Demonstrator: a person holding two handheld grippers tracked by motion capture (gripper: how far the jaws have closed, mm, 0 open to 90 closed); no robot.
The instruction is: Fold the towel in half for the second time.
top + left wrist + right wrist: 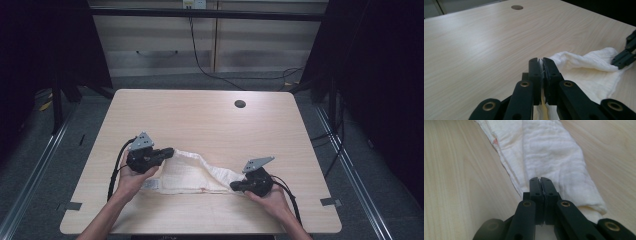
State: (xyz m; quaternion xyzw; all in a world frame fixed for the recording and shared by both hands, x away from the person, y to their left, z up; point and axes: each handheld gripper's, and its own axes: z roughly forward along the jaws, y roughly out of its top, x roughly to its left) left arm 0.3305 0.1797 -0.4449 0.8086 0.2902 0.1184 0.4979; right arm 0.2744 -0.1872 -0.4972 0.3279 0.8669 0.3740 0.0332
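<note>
Pale wooden table; rumpled white cloth between two clamped tongs.

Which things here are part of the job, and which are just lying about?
In the job:
- white cloth, held at both ends
- left gripper, shut on the cloth
- right gripper, shut on the cloth

Lying about:
- table with its cable hole
- cabinet behind

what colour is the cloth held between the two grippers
The crinkled fabric cloth is white, clearest in the right gripper view.
</note>
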